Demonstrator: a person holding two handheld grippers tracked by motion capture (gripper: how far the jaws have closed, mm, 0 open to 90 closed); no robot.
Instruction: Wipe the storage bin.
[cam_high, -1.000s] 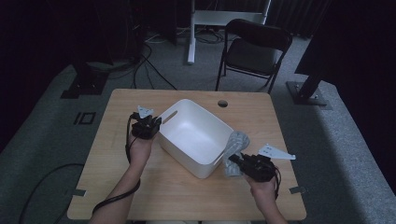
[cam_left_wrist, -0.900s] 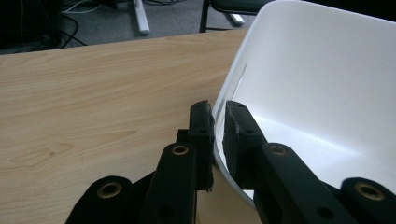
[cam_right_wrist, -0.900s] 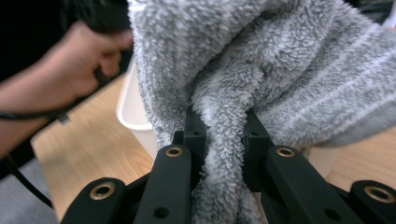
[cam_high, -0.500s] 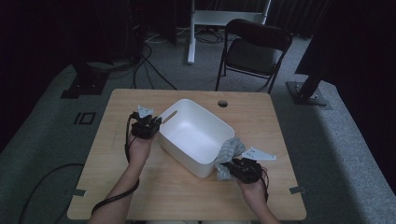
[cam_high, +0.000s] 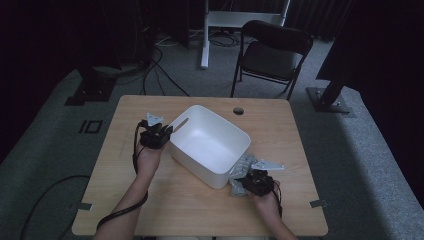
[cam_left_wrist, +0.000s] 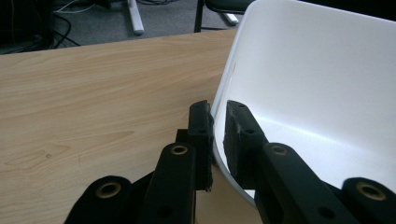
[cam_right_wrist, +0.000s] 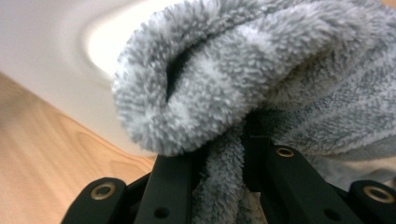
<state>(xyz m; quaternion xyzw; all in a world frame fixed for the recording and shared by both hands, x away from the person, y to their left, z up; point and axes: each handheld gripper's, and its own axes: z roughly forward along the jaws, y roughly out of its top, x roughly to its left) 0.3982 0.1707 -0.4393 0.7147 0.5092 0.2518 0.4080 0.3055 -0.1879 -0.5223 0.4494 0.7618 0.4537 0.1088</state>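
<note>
A white plastic bin (cam_high: 210, 145) stands upright on the bench, turned at an angle to the bench's edges, with smooth walls, rounded corners and a slot handle in its far-left wall. Its near-left rim sits between two black jaws. A fluffy grey towel (cam_right_wrist: 261, 79), bunched in thick folds, lies against the bin's near-right corner, one fold pinched between jaws.

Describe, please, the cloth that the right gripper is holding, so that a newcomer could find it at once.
Start at the wooden table and find the white plastic bin near its middle. Just off the bin's near right corner, the right gripper is shut on a grey fluffy towel, bunched against the bin's outer wall. It is the only soft, fuzzy thing there; all around it is hard and smooth.
</note>
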